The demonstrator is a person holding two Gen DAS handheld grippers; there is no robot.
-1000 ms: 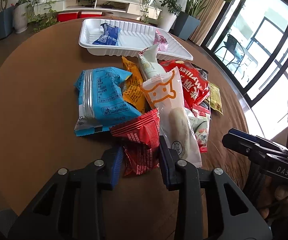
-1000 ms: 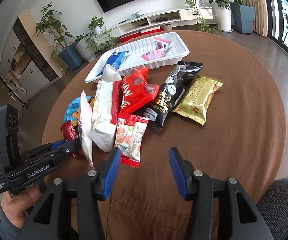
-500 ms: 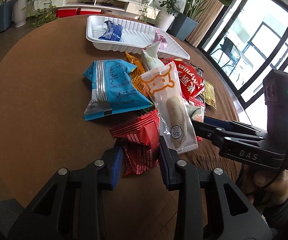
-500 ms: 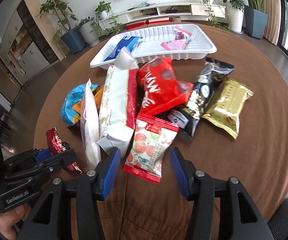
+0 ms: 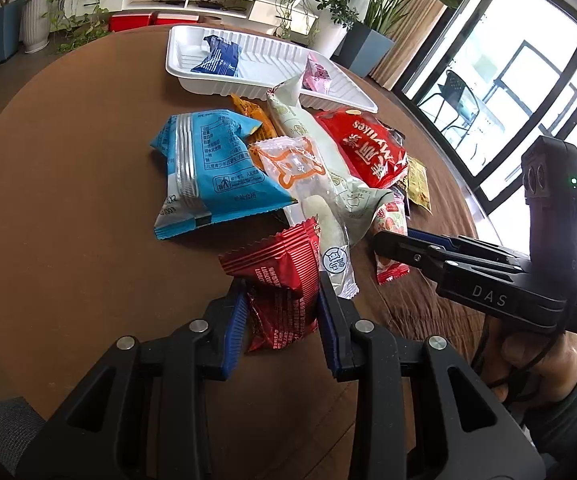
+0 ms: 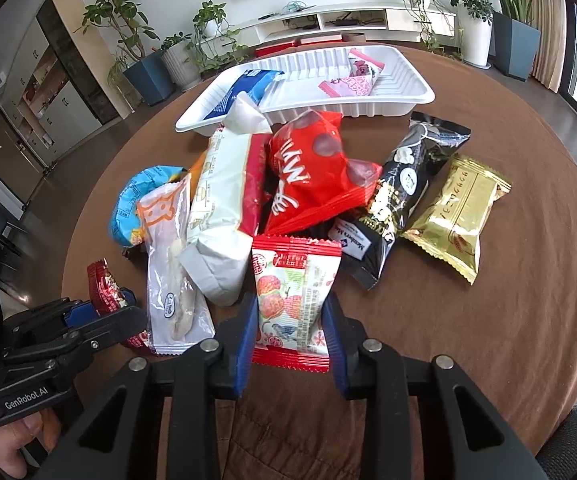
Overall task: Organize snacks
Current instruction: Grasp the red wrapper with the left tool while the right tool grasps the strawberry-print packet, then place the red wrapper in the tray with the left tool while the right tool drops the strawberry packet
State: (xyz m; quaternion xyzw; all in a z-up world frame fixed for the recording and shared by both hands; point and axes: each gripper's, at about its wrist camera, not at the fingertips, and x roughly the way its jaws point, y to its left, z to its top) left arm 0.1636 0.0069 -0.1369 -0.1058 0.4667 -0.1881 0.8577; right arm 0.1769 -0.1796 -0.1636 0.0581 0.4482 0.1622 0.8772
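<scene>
Two grips: left gripper (image 5: 280, 312) clamps red foil packet (image 5: 280, 280); right gripper (image 6: 290, 332), jaws just closing, pinches hawthorn packet (image 6: 294, 300)
Tray (image 6: 404, 100): 12 o'clock, beyond pile
Packet axis: along fingers
Nearer: right
Obstacle: red bag (image 6: 312, 172), white bag (image 6: 220, 208) heaped between

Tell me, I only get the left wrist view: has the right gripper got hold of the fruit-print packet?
Observer: Yes. The right gripper has just been closing its jaws, and both pads touch the sides of the fruit-print packet.
Operator: What sits behind the pile, where I can't see?
Observer: A black packet lies beside a gold packet, both on the table, outside the tray.
</scene>
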